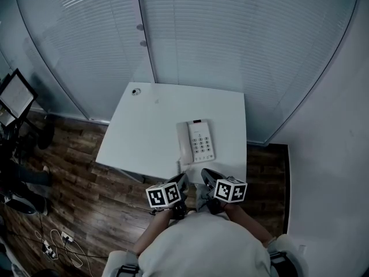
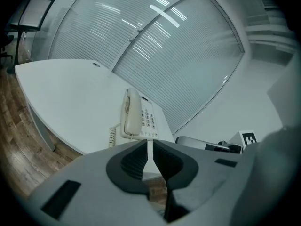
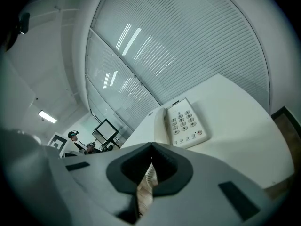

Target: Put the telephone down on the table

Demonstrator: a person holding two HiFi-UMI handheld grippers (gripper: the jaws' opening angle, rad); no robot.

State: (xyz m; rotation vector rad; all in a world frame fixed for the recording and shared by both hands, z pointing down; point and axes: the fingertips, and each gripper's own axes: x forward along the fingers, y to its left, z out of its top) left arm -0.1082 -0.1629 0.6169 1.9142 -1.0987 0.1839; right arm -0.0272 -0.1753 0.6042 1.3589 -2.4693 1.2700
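The left gripper (image 1: 182, 181) is hovering at the near edge of the white table (image 1: 144, 126). Its fingers (image 2: 141, 155) are pressing flat against each other with nothing between them. Ahead of those fingertips and a little to their right, the coiled cord (image 2: 112, 136) is hanging over the table edge.

Beyond the tips of both grippers, roughly midway between them, the corded telephone (image 1: 197, 142) is lying flat on the tabletop. Its handset (image 1: 184, 143) is sitting in the cradle on the side nearer the left fingers, and the keypad is facing up on the side nearer the right ones. Neither pair of fingers is touching it.

The right gripper (image 1: 207, 175) is hovering just beside the left one, at the same near edge. Its fingers (image 3: 141, 166) are also closing tight on nothing; only a bit of the cord and the wooden floor is showing through the slit beneath them. From this gripper, the telephone is sitting just past the fingertips and slightly to their right.

Judging by this, the placing step is looking finished: the telephone is resting squarely on the table, clear of both grippers. The next move is probably calling for little more than drawing both grippers straight back without snagging the cord dangling near the left fingertips.
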